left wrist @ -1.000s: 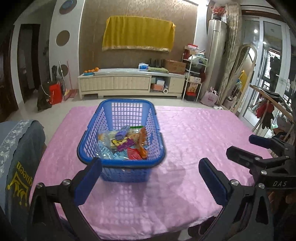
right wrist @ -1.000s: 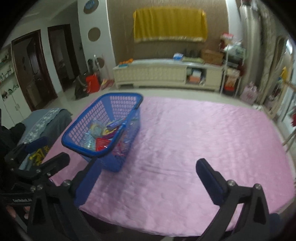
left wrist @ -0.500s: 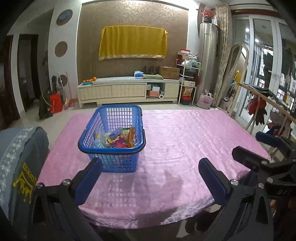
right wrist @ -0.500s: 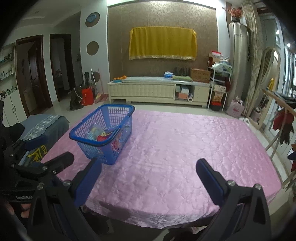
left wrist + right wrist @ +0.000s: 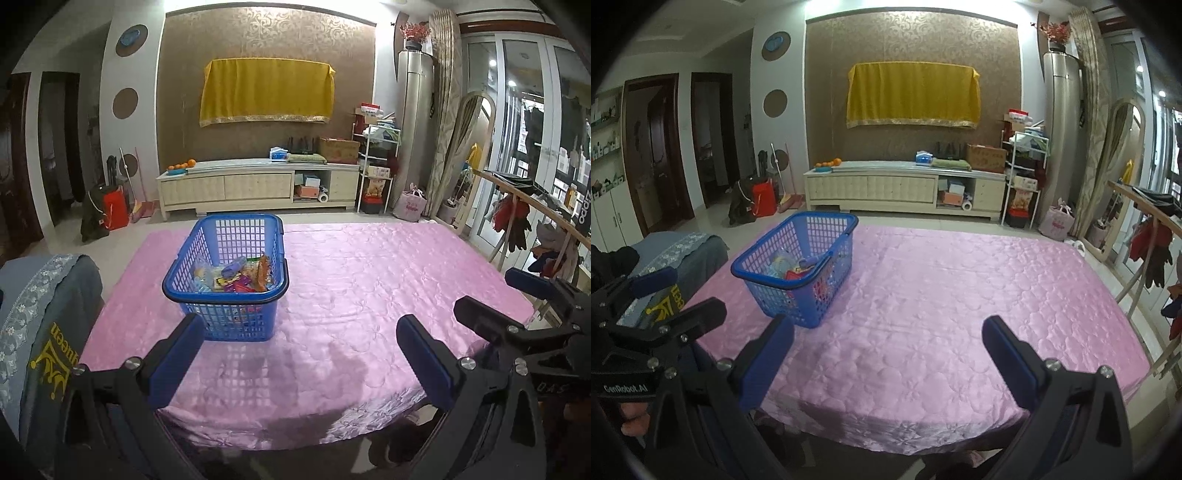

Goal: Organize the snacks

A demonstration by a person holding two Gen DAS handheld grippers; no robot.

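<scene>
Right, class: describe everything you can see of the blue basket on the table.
The blue basket is a rectangular plastic one with lattice walls, a thick rolled rim and a dark handle folded down along its near rim. It stands upright on the pink quilted tablecloth, towards the table's left side. Inside lies a loose pile of colourful snack packets, filling only the bottom. Nothing else touches it: both grippers, the left and the right, are open and short of it.

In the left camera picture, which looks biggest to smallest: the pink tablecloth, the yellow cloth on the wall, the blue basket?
1. pink tablecloth
2. yellow cloth
3. blue basket, though it is nearer the camera, so true size is unsure.
</scene>
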